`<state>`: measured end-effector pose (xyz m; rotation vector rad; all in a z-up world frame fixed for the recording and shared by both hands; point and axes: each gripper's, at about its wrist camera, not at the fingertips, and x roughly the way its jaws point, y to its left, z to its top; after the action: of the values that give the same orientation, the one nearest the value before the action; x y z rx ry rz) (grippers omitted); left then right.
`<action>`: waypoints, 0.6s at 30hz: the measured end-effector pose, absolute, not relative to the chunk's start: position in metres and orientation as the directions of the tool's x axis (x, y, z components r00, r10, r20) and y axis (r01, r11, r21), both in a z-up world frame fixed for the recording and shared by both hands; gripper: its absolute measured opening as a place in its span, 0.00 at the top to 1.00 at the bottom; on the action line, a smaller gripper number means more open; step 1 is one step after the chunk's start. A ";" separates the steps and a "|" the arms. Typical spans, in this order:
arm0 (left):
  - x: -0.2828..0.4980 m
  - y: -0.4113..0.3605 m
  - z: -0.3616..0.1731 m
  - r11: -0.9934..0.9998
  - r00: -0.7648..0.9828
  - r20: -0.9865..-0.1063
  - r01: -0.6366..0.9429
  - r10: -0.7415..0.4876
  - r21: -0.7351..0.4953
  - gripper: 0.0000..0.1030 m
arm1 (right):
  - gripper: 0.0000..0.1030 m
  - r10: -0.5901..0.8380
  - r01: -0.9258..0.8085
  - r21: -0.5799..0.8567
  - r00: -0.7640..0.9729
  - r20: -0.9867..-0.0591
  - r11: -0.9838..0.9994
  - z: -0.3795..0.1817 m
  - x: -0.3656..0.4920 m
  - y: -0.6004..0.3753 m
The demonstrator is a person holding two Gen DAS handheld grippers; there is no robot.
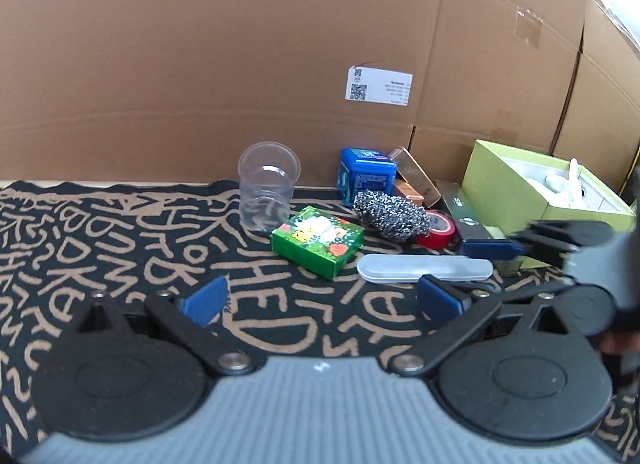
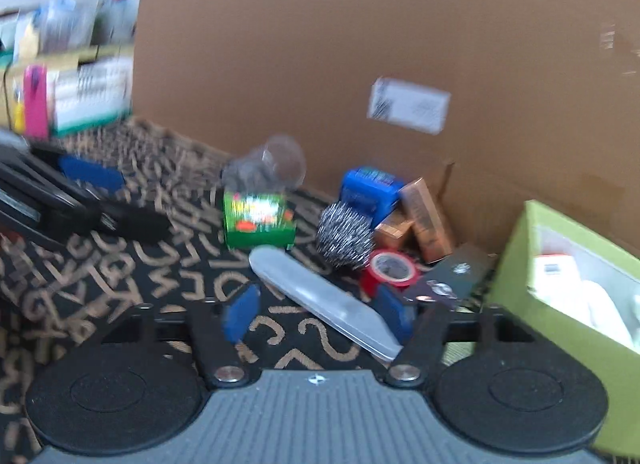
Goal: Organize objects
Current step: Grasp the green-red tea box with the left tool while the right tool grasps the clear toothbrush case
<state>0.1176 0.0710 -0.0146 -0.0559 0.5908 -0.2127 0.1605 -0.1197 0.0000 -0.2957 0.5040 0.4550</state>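
On a black mat with tan lettering lie a clear plastic cup [image 1: 268, 186], a green printed box [image 1: 317, 239], a steel wool scourer [image 1: 390, 216], a red tape roll [image 1: 438, 229], a blue box [image 1: 366, 177], copper boxes [image 1: 414, 176] and a long translucent case [image 1: 424, 269]. My left gripper [image 1: 320, 302] is open and empty, just short of the green box. My right gripper [image 2: 318, 312] is open, with the translucent case [image 2: 324, 300] lying between its fingers; it also shows in the left wrist view [image 1: 520, 248]. The right wrist view is blurred.
A lime green open box [image 1: 532, 192] holding white items stands at the right; it also shows in the right wrist view [image 2: 568, 288]. A dark flat box [image 1: 466, 212] lies beside it. Cardboard boxes [image 1: 240, 64] wall the back. Stacked packages [image 2: 72, 92] stand far left.
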 end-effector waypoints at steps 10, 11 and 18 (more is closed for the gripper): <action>0.167 0.064 -0.018 0.962 0.801 -0.540 0.262 -0.258 -0.070 0.00 | 0.53 0.325 -0.471 -0.114 0.745 -0.582 0.875 -0.005 0.181 -0.119; 0.174 0.062 -0.019 0.961 0.798 -0.544 0.267 -0.259 -0.065 0.00 | 0.59 0.322 -0.469 -0.112 0.743 -0.587 0.876 -0.004 0.176 -0.120; 0.213 0.040 -0.040 0.969 0.797 -0.576 0.245 -0.181 0.034 0.00 | 0.70 0.298 -0.438 -0.092 0.736 -0.608 0.894 -0.007 0.125 -0.121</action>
<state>0.2133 0.0395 -0.0399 0.1088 0.6069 -0.2293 0.1246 -0.1210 -0.0070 -0.2364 0.6241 0.4080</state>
